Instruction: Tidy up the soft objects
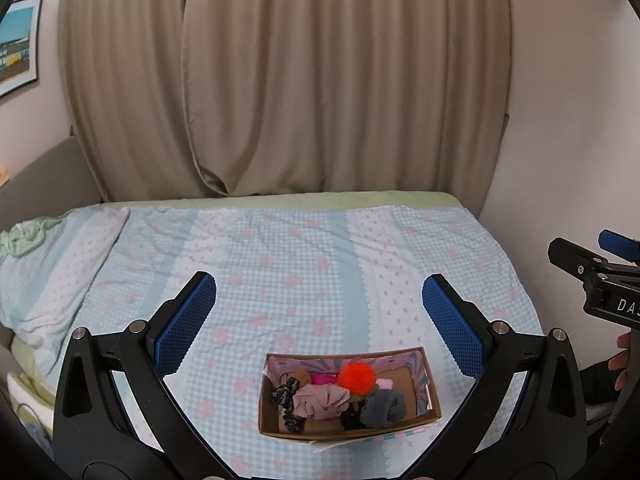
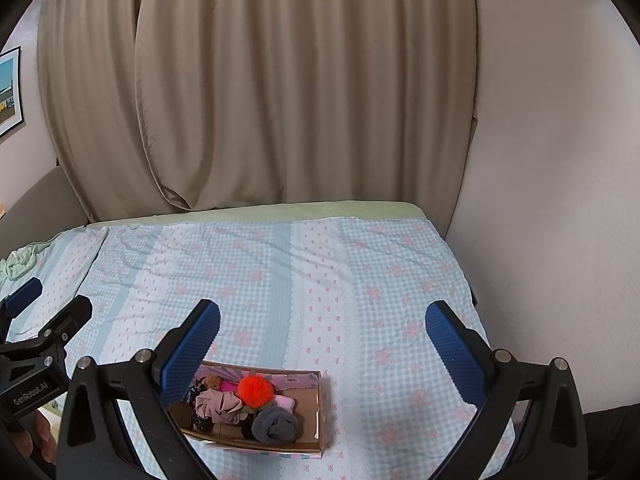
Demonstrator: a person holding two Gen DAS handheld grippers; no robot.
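Note:
A shallow cardboard box point(image 1: 434, 402) lies on the bed near its front edge, also in the right wrist view point(image 2: 320, 412). It holds an orange pom-pom point(image 1: 357, 377) point(image 2: 255, 391), a mauve scrunchie point(image 1: 320, 400) point(image 2: 219, 403), a rolled grey sock point(image 1: 385, 408) point(image 2: 278, 424), a black patterned scrunchie point(image 1: 285, 398) and pink pieces point(image 2: 285, 402). My left gripper point(image 1: 320, 320) is open and empty, above and before the box. My right gripper point(image 2: 322, 344) is open and empty, above the box's right side.
The bed has a light blue checked sheet with pink flowers point(image 1: 300, 256). Beige curtains point(image 1: 288, 80) hang behind it. A bare wall point(image 2: 552, 200) runs along the bed's right side. A framed picture point(image 1: 18, 44) hangs at the left. A green cloth point(image 1: 20, 238) lies at the bed's left edge.

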